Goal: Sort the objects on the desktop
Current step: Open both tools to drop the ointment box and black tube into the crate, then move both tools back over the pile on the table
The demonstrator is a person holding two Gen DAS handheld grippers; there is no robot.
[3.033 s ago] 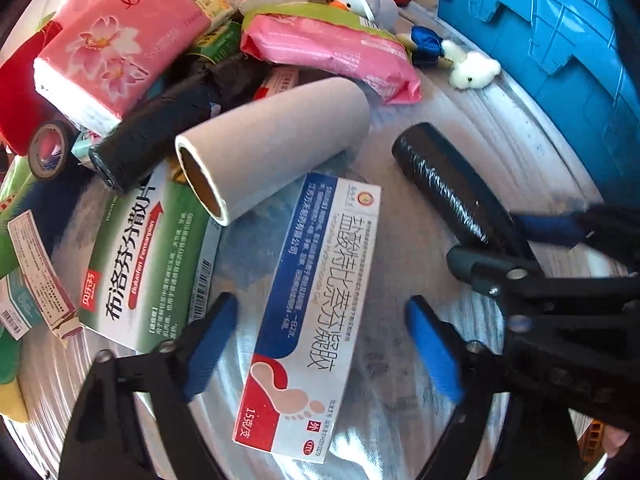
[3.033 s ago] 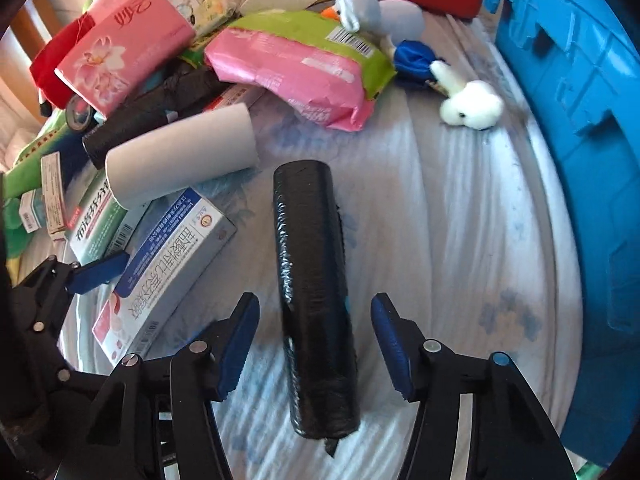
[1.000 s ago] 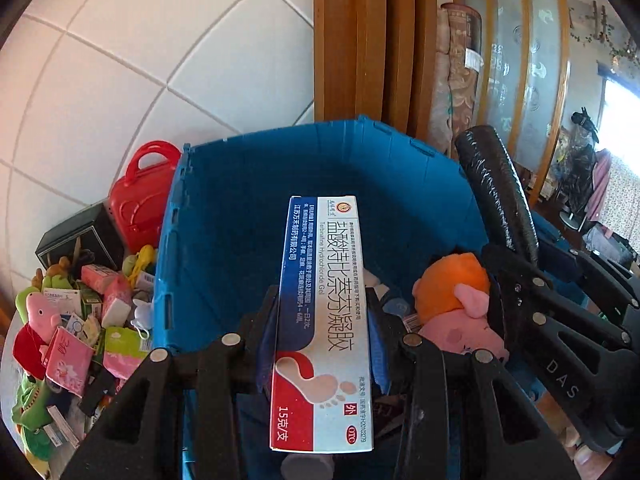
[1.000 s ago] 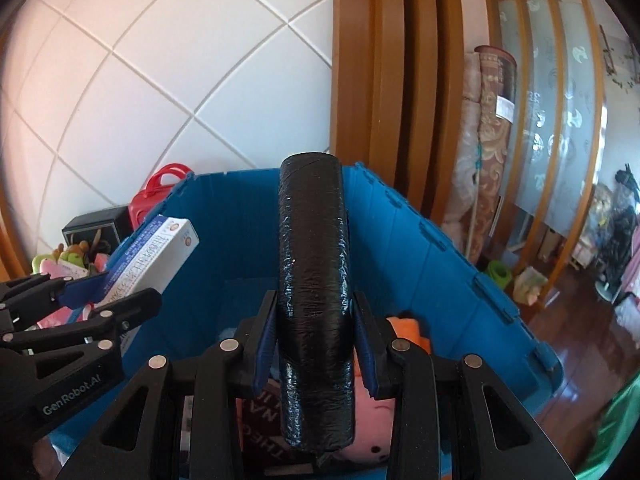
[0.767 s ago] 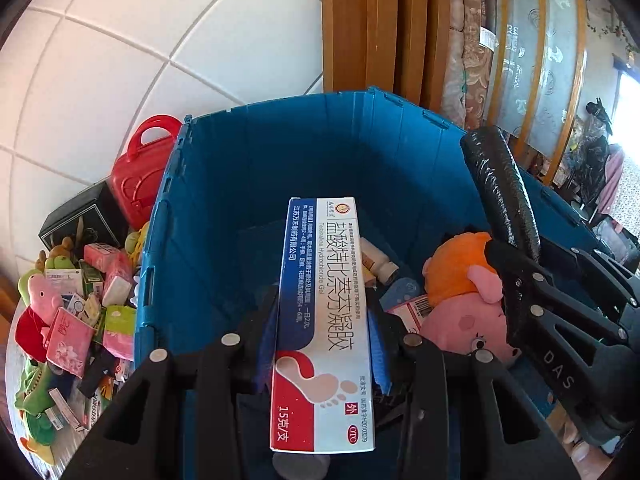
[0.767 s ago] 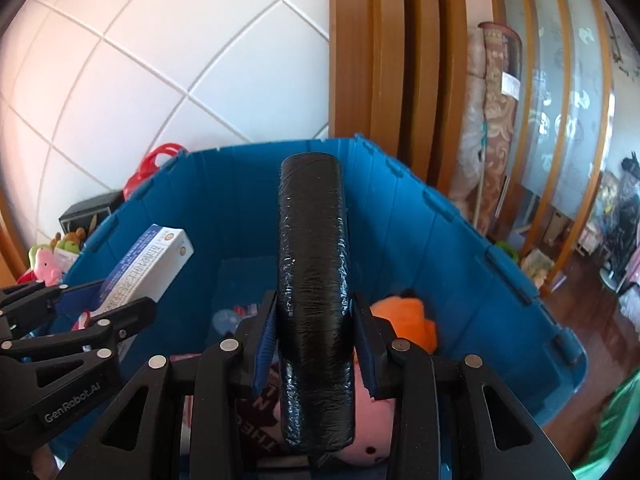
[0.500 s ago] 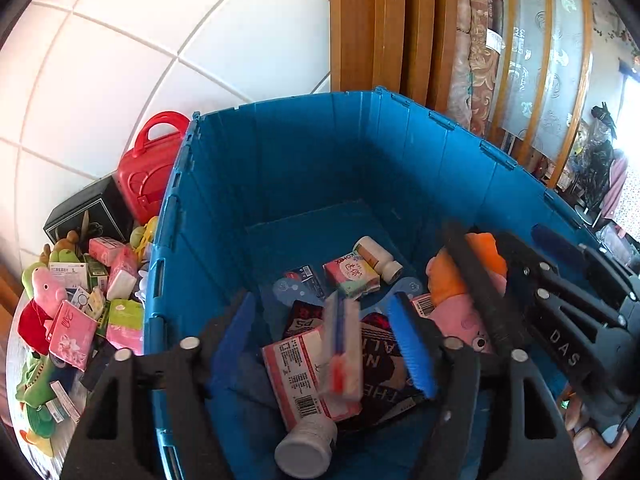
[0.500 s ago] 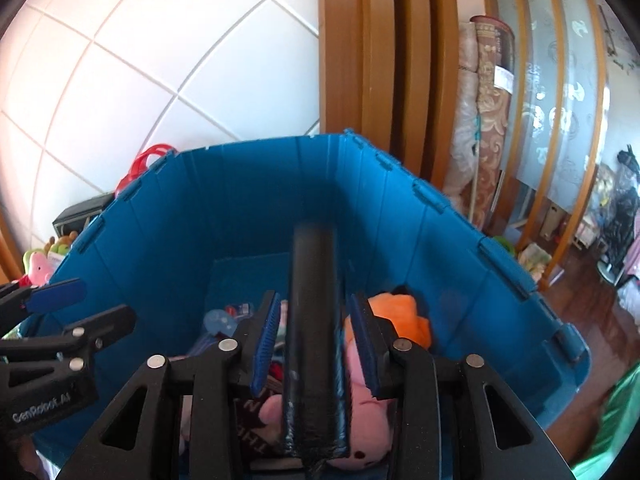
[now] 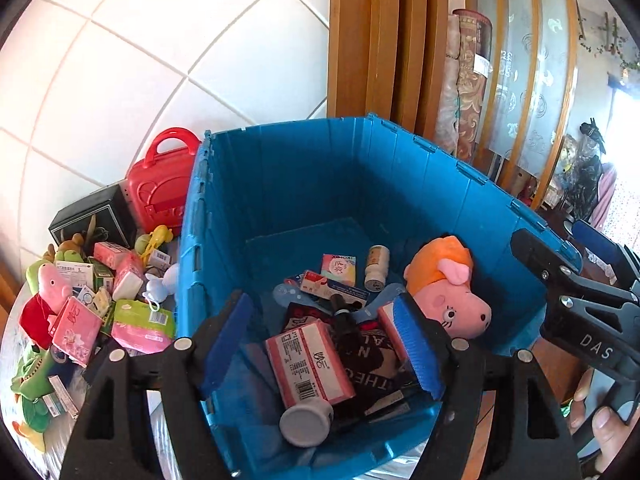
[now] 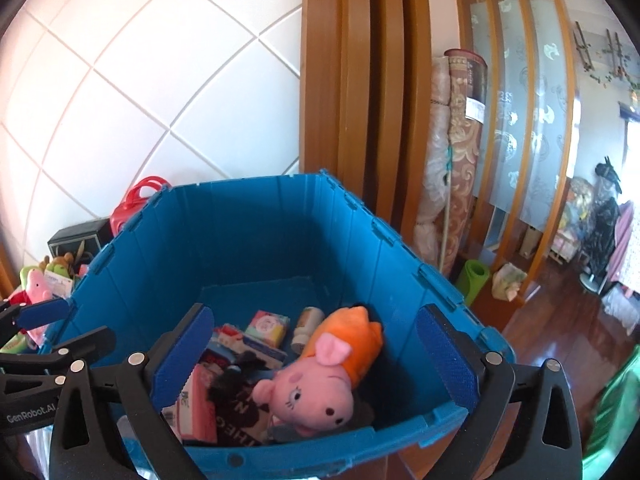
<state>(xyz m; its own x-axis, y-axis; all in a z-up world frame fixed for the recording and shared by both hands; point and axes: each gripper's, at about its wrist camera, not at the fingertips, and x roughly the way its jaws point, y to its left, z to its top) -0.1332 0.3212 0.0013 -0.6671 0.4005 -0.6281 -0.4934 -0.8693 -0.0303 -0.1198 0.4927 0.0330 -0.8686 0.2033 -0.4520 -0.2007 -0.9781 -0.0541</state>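
Both grippers hover over the open blue bin. My left gripper is open and empty above the bin's near end. My right gripper is open and empty, and shows at the right of the left wrist view. The black roll lies inside the bin among boxes. A pink box, a white bottle and a pink pig plush also lie in the bin. The blue-and-white medicine box is not clearly visible.
The bin's walls stand high around the contents. Left of the bin, a pile of boxes, tissue packs and plush toys covers the table. A red toy case and a black box stand behind it. Wooden floor lies to the right.
Both grippers have opened. The medicine box dropped from my left gripper and the black roll from my right gripper into the blue bin.
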